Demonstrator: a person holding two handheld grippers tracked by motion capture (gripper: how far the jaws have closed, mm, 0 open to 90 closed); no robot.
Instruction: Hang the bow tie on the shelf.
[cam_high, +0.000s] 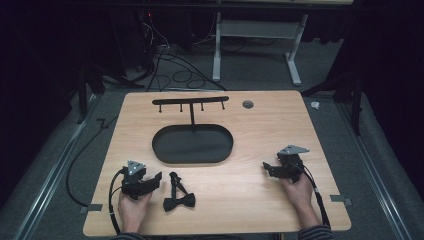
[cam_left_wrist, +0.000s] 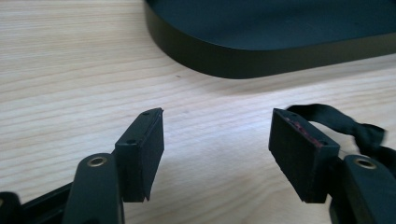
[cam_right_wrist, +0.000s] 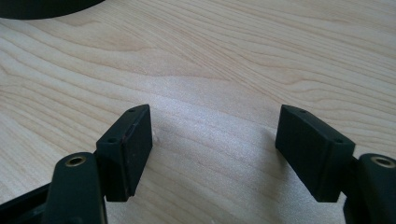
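This looks like a lab or recording studio: a wooden worktop (cam_high: 260, 200) stands on grey carpet (cam_high: 330, 75) ringed by black curtains (cam_high: 45, 45), with loose cables (cam_high: 175, 70) trailing across the floor and a white height-adjustable desk frame (cam_high: 295, 50) behind.

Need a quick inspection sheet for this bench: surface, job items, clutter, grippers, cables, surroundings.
Surface: light wooden table, round grommet hole near the far edge.
Job's things: black bow tie lying flat with its strap, beside the left gripper; black stand with hook bar on an oval tray base, hooks bare.
Clutter: nothing seen.
Grippers: left gripper open, holding nothing; right gripper open, holding nothing; both low over the table.
Cables: one trails from each gripper; loose cables on the floor beyond.
Surroundings: dark room, grey floor, white table frame behind.
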